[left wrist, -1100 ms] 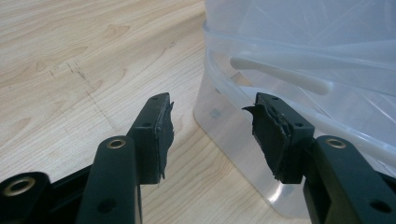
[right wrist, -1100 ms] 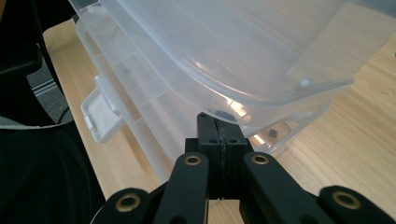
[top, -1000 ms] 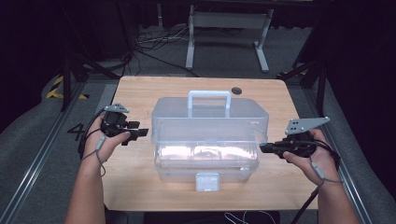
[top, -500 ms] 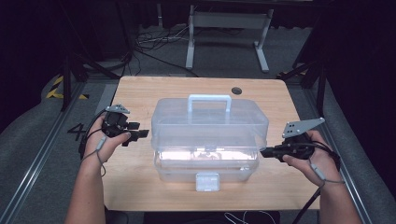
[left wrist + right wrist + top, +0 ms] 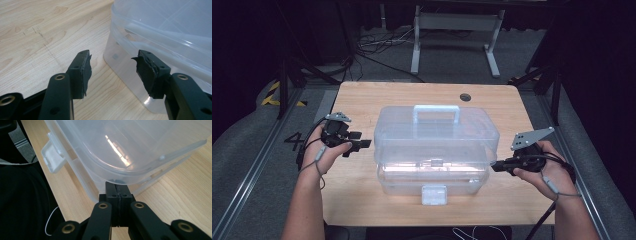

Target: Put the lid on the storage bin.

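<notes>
Nearest the table's front edge: white latch (image 5: 434,194) hangs on the front wall of the clear plastic storage box (image 5: 434,145).
Right gripper (image 5: 498,166): jaws pressed together, tips tucked under the box's lid rim at its right end; whether they touch the rim is hard to tell.
Left gripper (image 5: 363,144): jaws wide apart, holding nothing, just beside the box's left end.
Box: mid-table (image 5: 362,200), lid looks slightly raised.
Behind the box: dark round hole (image 5: 465,97).

From above we look forward and down on the table (image 5: 362,100); both claw cameras sit close against the clear box (image 5: 434,145).
</notes>
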The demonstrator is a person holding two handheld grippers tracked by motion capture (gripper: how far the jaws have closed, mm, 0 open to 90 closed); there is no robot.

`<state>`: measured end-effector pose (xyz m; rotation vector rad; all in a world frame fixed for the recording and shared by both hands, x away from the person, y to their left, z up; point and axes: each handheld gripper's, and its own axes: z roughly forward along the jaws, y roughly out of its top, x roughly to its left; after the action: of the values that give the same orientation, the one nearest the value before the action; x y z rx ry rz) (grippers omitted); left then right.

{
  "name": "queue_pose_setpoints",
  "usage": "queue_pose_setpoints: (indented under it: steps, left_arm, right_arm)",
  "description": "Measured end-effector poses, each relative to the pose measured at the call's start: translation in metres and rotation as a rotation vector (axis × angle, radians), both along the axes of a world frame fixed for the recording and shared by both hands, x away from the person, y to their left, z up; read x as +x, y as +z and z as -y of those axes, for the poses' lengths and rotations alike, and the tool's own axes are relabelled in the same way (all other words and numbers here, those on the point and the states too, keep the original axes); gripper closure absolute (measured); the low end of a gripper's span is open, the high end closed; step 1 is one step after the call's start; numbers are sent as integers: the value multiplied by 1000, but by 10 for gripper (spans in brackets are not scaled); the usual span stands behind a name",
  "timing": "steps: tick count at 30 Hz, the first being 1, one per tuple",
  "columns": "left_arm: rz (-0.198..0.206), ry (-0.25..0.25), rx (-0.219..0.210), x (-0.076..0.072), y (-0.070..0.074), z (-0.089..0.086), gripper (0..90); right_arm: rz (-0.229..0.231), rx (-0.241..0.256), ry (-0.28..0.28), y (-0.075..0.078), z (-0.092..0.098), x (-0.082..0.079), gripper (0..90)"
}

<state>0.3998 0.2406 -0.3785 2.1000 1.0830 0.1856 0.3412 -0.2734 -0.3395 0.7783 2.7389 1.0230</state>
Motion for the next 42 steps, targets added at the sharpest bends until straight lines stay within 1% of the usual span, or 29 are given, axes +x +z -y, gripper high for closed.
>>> queue_pose_setpoints:
  steps: [5, 6, 10, 20, 23, 24, 28, 32, 33, 37, 41, 42]
  left_arm:
    - [-1, -4, 1, 0, -1, 0, 452]
    - [-5, 3, -1, 0, -1, 0, 452]
    - [-4, 3, 1, 0, -1, -1, 452]
    - [-11, 8, 3, 2, -3, -3, 447]
    - [-14, 11, -1, 2, -4, -3, 445]
    - [-16, 8, 5, 3, -4, -3, 442]
    - [-17, 7, 8, 3, -6, 0, 442]
    - [-14, 13, 18, 4, -5, -4, 442]
    - [-11, 29, 14, 4, -6, -5, 441]
    - [-9, 44, 17, 4, -7, -8, 437]
    - [-15, 48, 19, 5, -8, -9, 436]
    - [-10, 48, 21, 6, -9, -9, 436]
  right_arm:
    - [-5, -18, 8, -1, -1, 0, 900]
    - [-6, -19, 10, -1, -1, 0, 900]
    - [-10, -33, 19, -2, -2, -1, 900]
    - [-36, -72, 35, -5, -4, -1, 900]
    - [-41, -73, 38, -6, -5, -1, 900]
    - [-45, -74, 39, -7, -6, -1, 900]
    - [-55, -87, 47, -9, -7, 0, 900]
    - [-65, -89, 51, -10, -7, 0, 900]
    - [-66, -92, 52, -11, -7, 0, 900]
    - [-85, -109, 59, -13, -9, 1, 900]
    - [-95, -116, 60, -14, -9, 1, 900]
    - [-99, -115, 60, -15, -10, 1, 900]
